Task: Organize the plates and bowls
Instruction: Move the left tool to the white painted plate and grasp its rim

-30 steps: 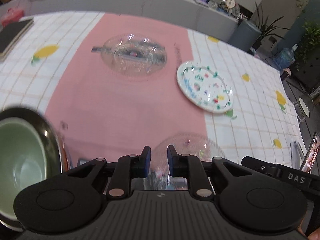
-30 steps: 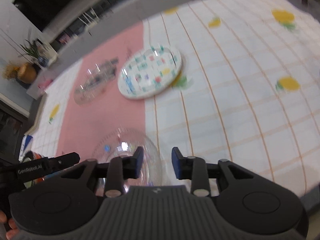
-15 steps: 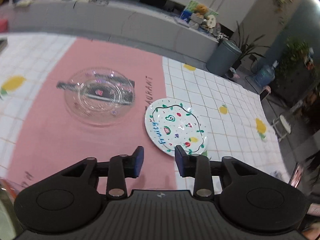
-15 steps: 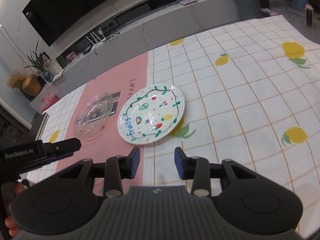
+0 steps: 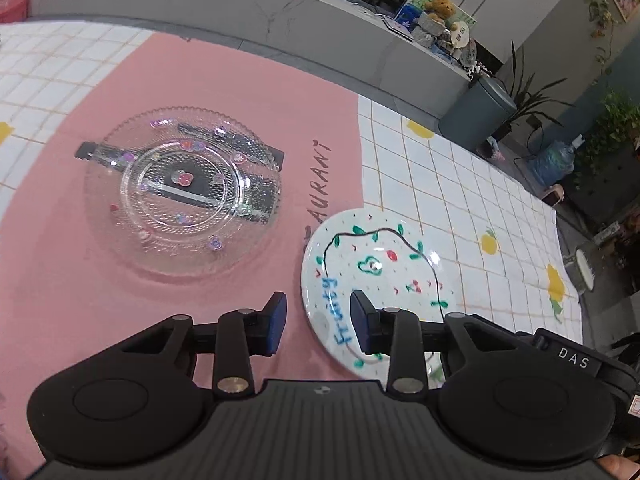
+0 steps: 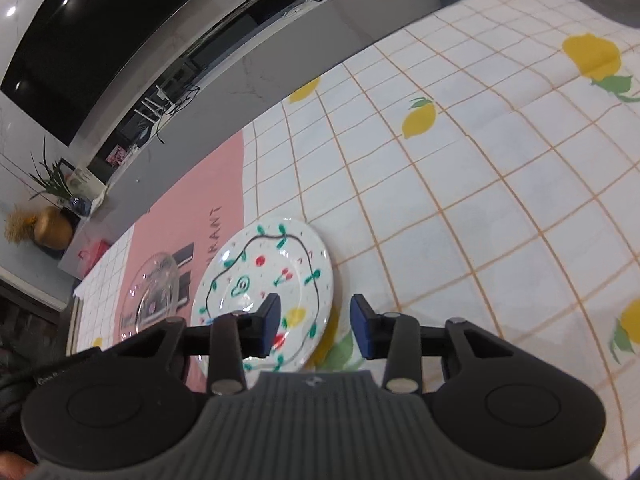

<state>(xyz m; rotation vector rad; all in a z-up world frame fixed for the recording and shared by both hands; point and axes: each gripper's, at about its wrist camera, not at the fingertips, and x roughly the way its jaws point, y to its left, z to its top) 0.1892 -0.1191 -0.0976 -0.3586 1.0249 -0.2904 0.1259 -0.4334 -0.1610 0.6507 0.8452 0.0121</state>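
On tabletop (image 6: 480, 200), near centre: painted plate (image 5: 380, 276) flat, glass plate (image 5: 182, 196) left, apart. Left gripper (image 5: 316, 320) open, empty, over plate's near-left rim. Right gripper (image 6: 314, 326) open, empty, over near-right rim; both equally close.

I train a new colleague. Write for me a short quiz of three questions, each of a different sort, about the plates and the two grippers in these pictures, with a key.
1. True or false: the left gripper holds the painted plate.
2. Multiple choice: the clear glass plate lies on A) the pink cloth, B) the lemon-print cloth, C) the painted plate.
3. Fill in: the blue word painted on the painted plate begins with the letters "____".

Key
1. False: its jaws are apart and empty.
2. A.
3. "Fr". The right gripper is open and empty too.
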